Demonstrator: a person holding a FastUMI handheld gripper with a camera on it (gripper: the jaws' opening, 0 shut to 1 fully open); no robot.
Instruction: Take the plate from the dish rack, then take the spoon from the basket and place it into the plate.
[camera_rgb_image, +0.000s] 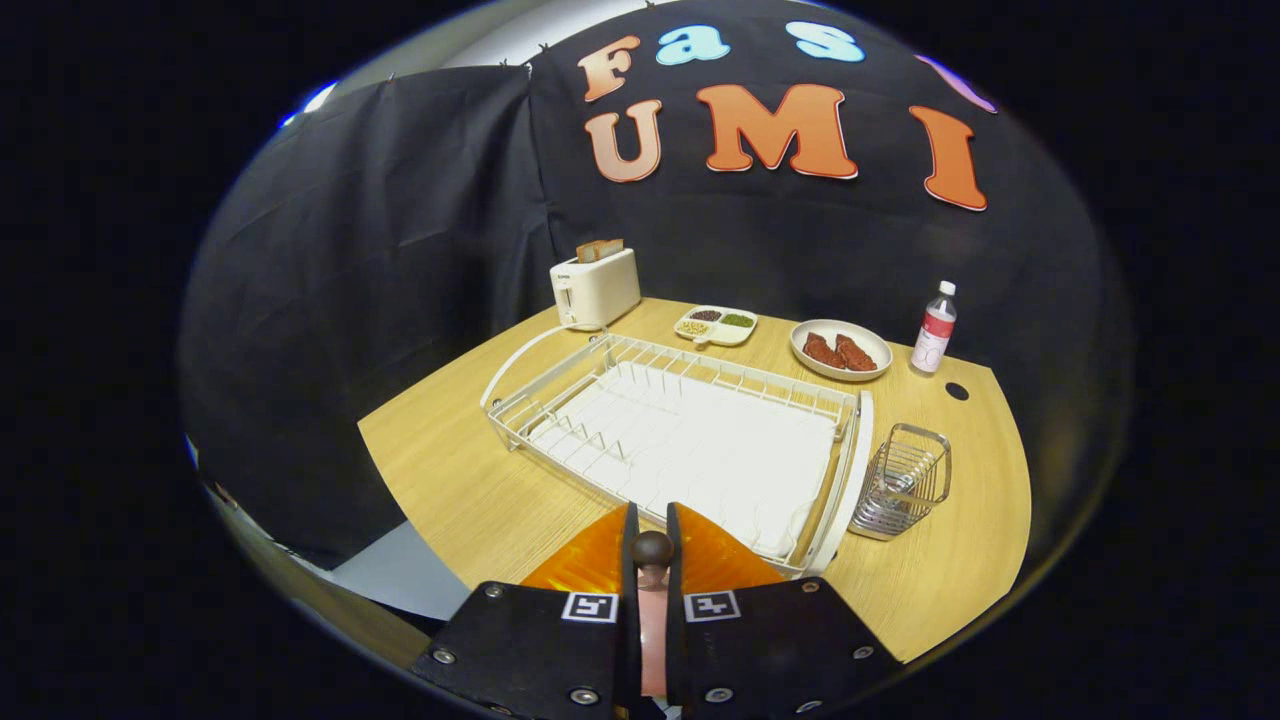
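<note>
Item one, the spoon (652, 600): it sits between the two fingers of the tongs (651, 520). Its pale shaft runs along the gap, and its dark rounded end points forward, toward the rack. The long axis lies in line with the fingers. The tongs stand narrow, both fingers pressed close against the shaft, so they are judged to be holding it.

Item two, the plate (590, 562): orange, lying flat on the surface (440, 470) directly beneath the fingertips, showing on either side of them. Its far rim lies just beside the near edge of the dish rack (680, 430). The spoon is thus above the plate, and the remaining move is judged to be a short descent and release, not a sideways carry.

Item three: the wire basket (902, 482) stands to the right of the rack, apart from the tongs. A toaster (595, 287), two dishes and a bottle (934, 330) line the far edge.
</note>
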